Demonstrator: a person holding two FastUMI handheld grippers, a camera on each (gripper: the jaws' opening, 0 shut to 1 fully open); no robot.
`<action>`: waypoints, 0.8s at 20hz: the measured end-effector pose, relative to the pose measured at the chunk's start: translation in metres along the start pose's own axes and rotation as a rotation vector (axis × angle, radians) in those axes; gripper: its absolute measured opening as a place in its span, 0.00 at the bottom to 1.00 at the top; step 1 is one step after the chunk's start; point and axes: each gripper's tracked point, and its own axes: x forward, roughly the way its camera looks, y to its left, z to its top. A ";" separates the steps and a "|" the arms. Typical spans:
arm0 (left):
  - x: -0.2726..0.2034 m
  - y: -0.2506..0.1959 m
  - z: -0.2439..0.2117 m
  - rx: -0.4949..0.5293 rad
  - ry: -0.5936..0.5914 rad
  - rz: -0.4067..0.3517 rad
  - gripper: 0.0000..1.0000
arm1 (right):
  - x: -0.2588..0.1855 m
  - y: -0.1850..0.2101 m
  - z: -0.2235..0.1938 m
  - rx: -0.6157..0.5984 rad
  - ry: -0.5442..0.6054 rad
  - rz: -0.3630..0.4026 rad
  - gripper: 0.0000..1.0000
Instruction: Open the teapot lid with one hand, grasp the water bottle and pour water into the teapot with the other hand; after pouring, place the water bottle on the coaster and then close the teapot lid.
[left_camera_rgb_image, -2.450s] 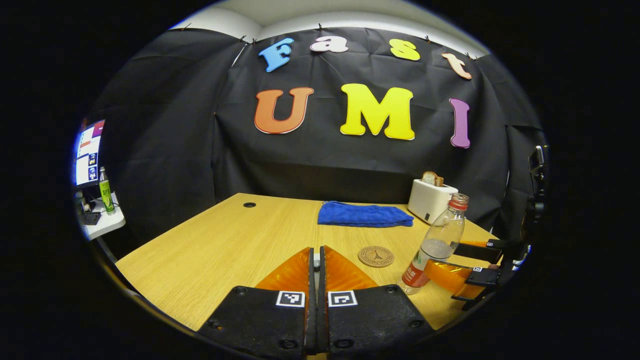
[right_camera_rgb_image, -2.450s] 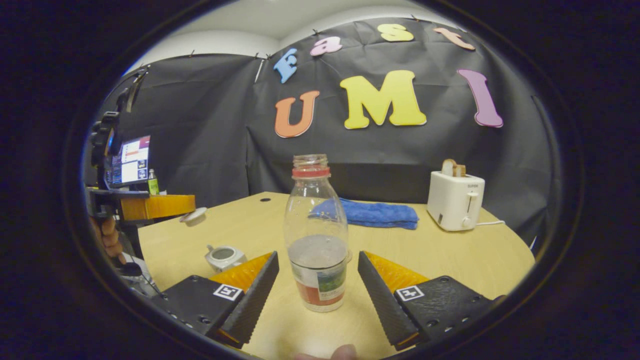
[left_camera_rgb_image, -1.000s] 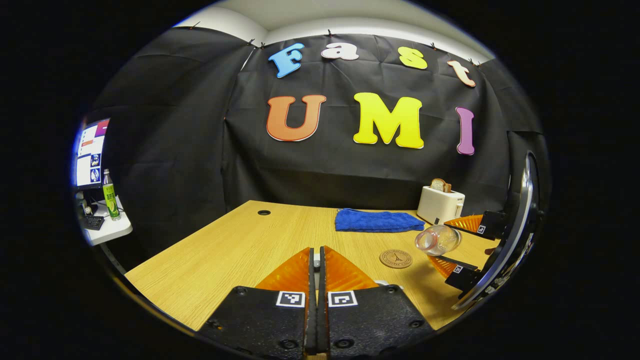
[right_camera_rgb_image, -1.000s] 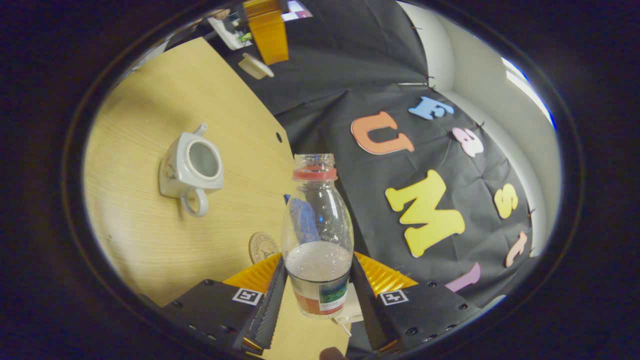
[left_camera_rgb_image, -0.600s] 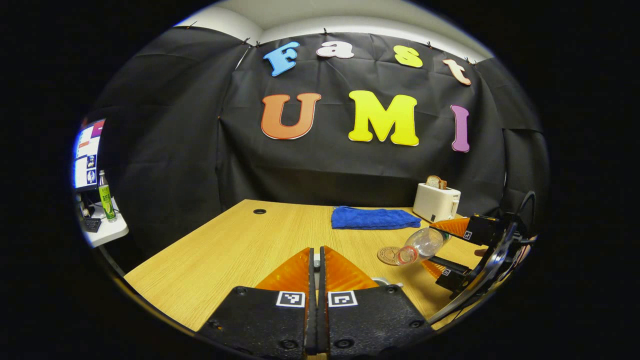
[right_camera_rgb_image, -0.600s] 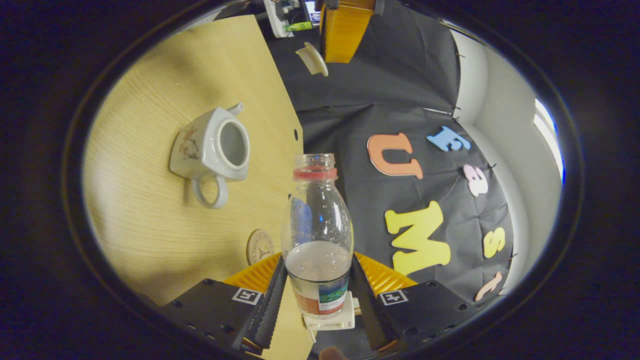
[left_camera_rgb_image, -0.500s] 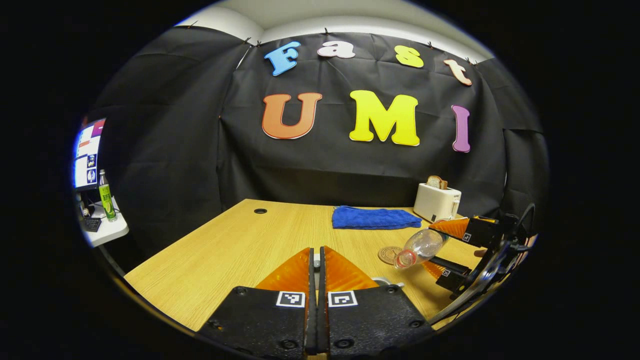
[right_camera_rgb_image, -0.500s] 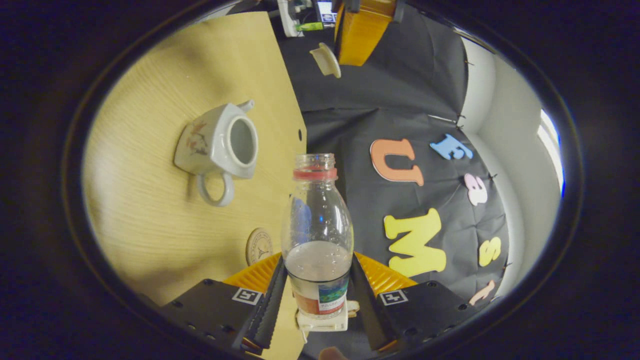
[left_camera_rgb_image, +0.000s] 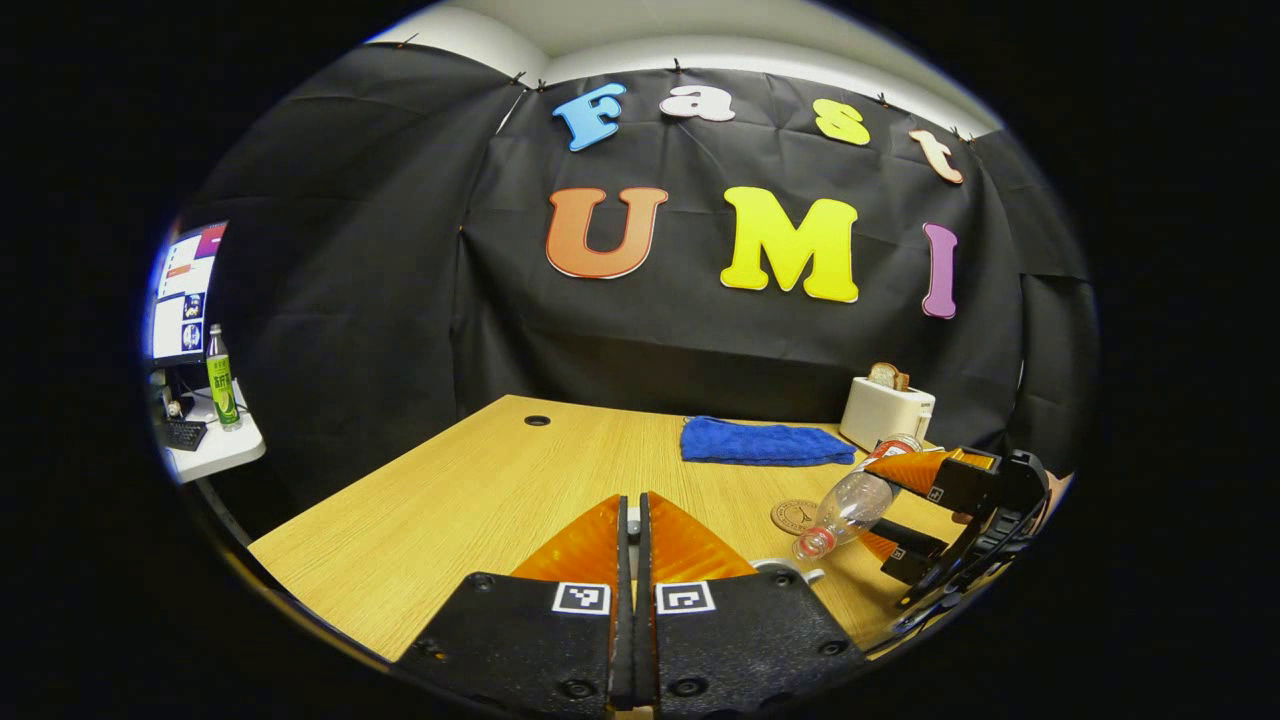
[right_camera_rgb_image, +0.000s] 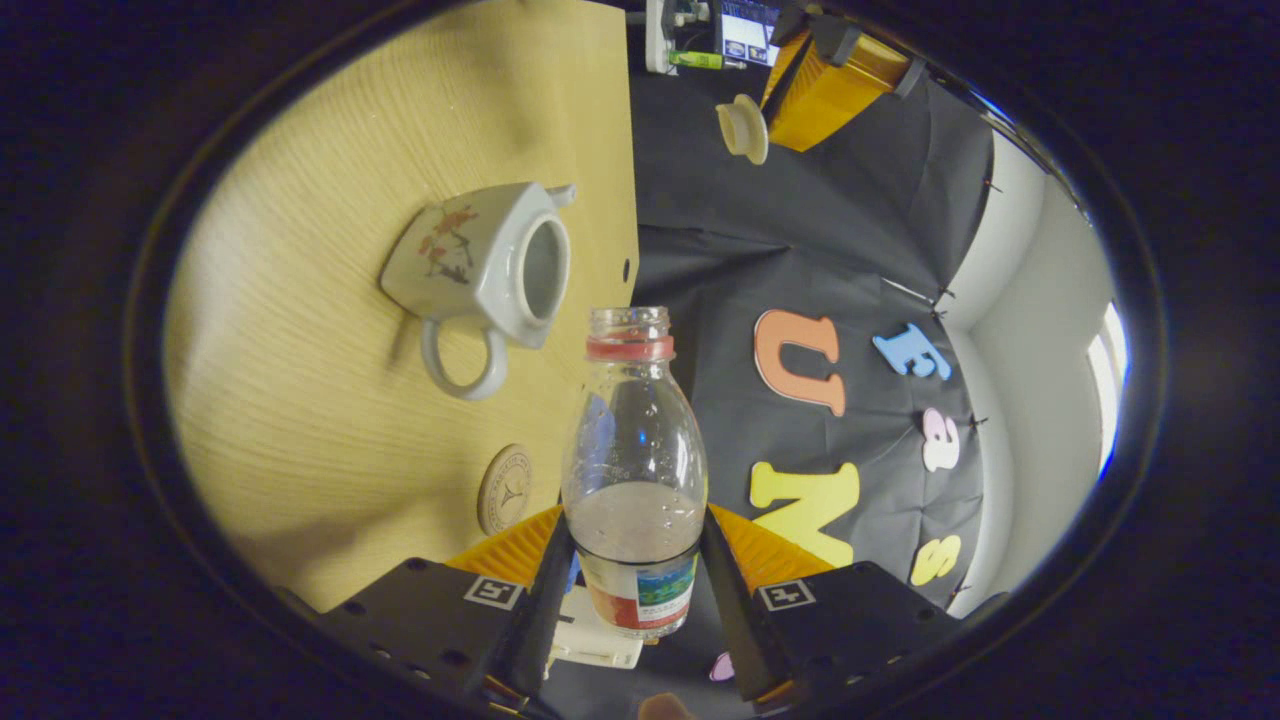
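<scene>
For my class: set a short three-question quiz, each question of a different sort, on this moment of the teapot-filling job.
1. True or false: the teapot has its lid on.
2. What does the right gripper hold?
A. the toaster
B. the water bottle
C. the blue cloth
3. Fill in: the lid is held above the table by the ___ gripper.

Key:
1. False; its mouth is open.
2. B; both jaws press its sides.
3. Left.

White teapot (right_camera_rgb_image: 478, 262) w/ red floral; blue towel (left_camera_rgb_image: 765, 443).
</scene>
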 end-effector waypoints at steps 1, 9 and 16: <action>0.000 0.000 0.000 0.000 -0.001 0.000 0.03 | 0.000 -0.001 0.003 -0.019 -0.004 -0.010 0.70; -0.001 0.006 0.001 -0.021 -0.003 -0.001 0.03 | 0.001 -0.008 0.011 -0.112 -0.014 -0.041 0.70; -0.004 0.008 0.003 -0.019 -0.007 0.000 0.03 | -0.001 -0.017 0.020 -0.160 -0.024 -0.070 0.70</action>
